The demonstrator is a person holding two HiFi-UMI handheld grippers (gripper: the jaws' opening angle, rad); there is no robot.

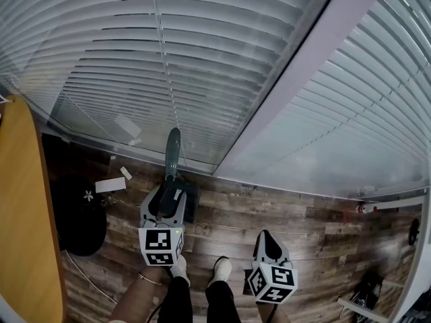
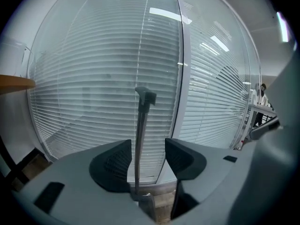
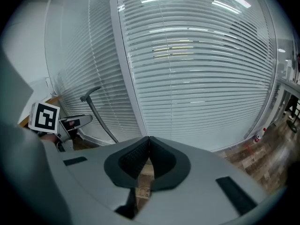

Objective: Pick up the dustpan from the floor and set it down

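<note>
Wood-plank floor (image 1: 303, 227) runs along a wall of closed white blinds (image 1: 202, 59), with a pale window post (image 1: 296, 93) splitting them in two. At far left, the edge of an orange-brown surface (image 1: 23, 214). Beside it on the floor are a dark rounded object (image 1: 81, 224), too dim to identify, and a couple of white scraps (image 1: 110, 184).

Dustpan (image 1: 173, 150) stands on the floor at the foot of the blinds, its dark pan down and its long handle (image 2: 139, 125) rising in front of the slats.

Left tongs (image 1: 168, 195) are right at the pan end, spread wide. The handle runs up between the two pads, close to the left-hand one, possibly brushing it — not clamped.

Right tongs (image 1: 264, 237) hang apart to the right, over bare floor — pads pressed together with nothing between them, as the right gripper view (image 3: 148, 156) shows.

Two feet (image 1: 221, 268) in white are planted between the tongs.
</note>
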